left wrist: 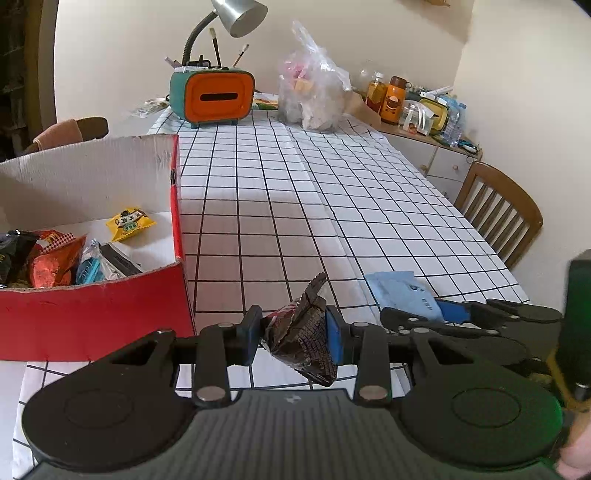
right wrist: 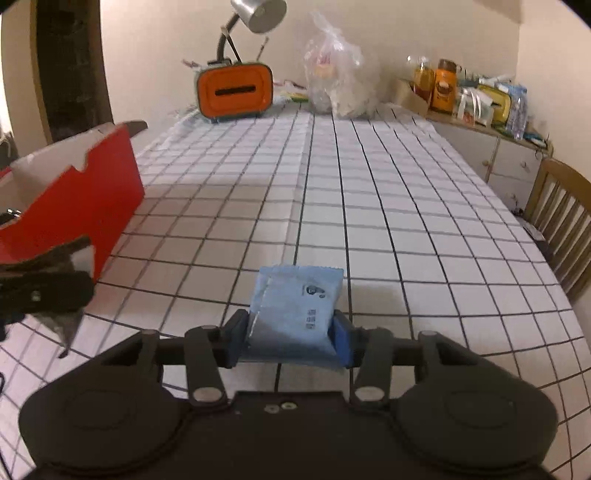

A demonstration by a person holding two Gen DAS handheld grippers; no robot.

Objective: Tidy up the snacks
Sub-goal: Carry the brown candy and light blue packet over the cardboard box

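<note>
Left gripper is clamped on a dark crinkled snack packet, pads pressing both sides, the packet tilted and lifted above the checked cloth near the front edge of the counter. Right alongside, the right gripper has its fingers closed on a pale blue packet, which sticks out forward between the blue pads, also by the front edge. The two grippers sit side by side, close together; whether the blue packet touches the cloth I can't tell. Over at the left edge stands the red box, open-topped, just beside the left gripper. Inside it: a yellow packet towards the back, an orange-red packet and a clear wrapper with something teal at the front wall. At the far edge, an orange tissue box, a desk lamp behind it and a clear plastic bag to its right
</note>
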